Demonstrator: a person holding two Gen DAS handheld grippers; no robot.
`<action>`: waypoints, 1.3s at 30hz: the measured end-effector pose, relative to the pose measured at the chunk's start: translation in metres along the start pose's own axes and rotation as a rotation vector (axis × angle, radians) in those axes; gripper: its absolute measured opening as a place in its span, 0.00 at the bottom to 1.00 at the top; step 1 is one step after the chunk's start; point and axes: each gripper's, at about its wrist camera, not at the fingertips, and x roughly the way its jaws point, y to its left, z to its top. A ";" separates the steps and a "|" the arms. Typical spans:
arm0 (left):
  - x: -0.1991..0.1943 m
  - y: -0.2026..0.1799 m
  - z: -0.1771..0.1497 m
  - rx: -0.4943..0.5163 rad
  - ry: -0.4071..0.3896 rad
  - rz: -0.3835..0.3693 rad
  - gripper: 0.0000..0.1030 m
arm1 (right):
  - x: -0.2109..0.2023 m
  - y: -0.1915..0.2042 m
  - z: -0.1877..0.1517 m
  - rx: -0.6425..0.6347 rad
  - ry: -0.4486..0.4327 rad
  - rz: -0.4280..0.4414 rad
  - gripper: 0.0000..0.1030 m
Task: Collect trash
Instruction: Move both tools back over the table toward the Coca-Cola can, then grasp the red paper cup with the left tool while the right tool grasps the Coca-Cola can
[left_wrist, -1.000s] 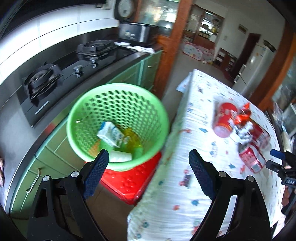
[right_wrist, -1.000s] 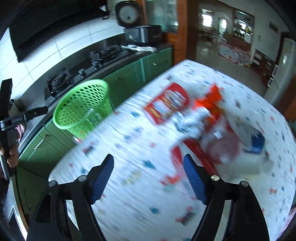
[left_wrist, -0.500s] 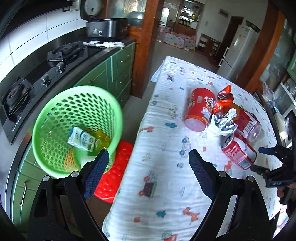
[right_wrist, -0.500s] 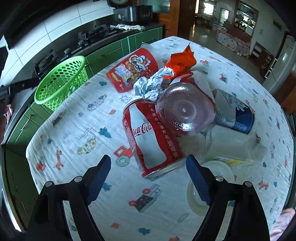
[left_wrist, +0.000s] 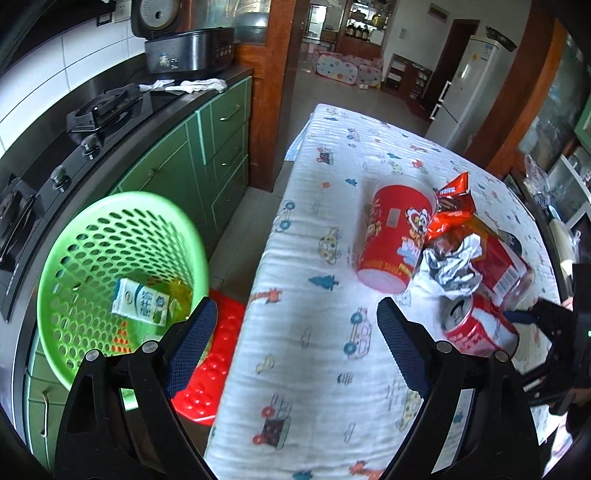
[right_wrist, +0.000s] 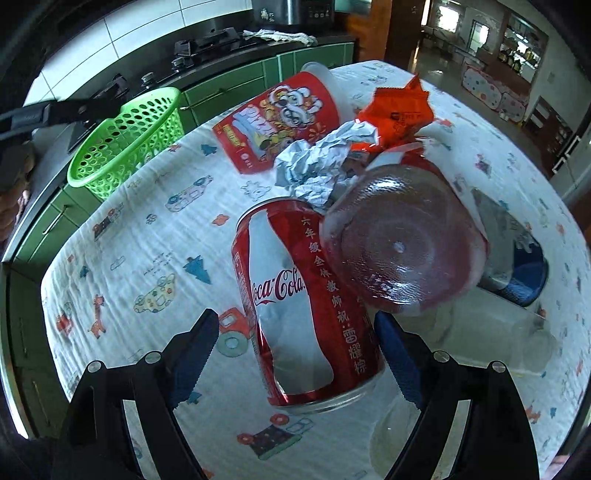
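Observation:
A red Coca-Cola can (right_wrist: 303, 295) lies on its side on the patterned tablecloth, between the open blue pads of my right gripper (right_wrist: 291, 354). Beside it lie a clear red-labelled jar (right_wrist: 402, 251), crumpled foil (right_wrist: 325, 166), an orange snack wrapper (right_wrist: 399, 114) and a red paper cup (right_wrist: 280, 118). The can (left_wrist: 476, 328) and cup (left_wrist: 391, 243) also show in the left wrist view. My left gripper (left_wrist: 295, 347) is open and empty over the table's left edge. The green basket (left_wrist: 110, 273) on the floor holds a milk carton (left_wrist: 140, 302).
Green cabinets and a black hob (left_wrist: 99, 114) run along the left. A red stool (left_wrist: 214, 354) stands under the basket. A blue-labelled can (right_wrist: 517, 258) and clear plastic lids (right_wrist: 399, 435) lie at the table's right. A fridge (left_wrist: 469, 96) stands at the far end.
My left gripper has swung from above the basket toward the table. My right gripper has moved in on the Coca-Cola can, which now lies between its open fingers.

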 end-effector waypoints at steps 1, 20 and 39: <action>0.002 -0.002 0.003 0.005 0.001 -0.004 0.85 | 0.001 0.001 0.000 0.001 0.004 0.014 0.80; 0.052 -0.060 0.054 0.112 0.041 -0.091 0.85 | 0.020 0.019 0.021 0.120 -0.024 0.145 0.80; 0.124 -0.104 0.073 0.212 0.176 -0.157 0.84 | 0.015 0.016 0.015 0.208 0.004 0.168 0.62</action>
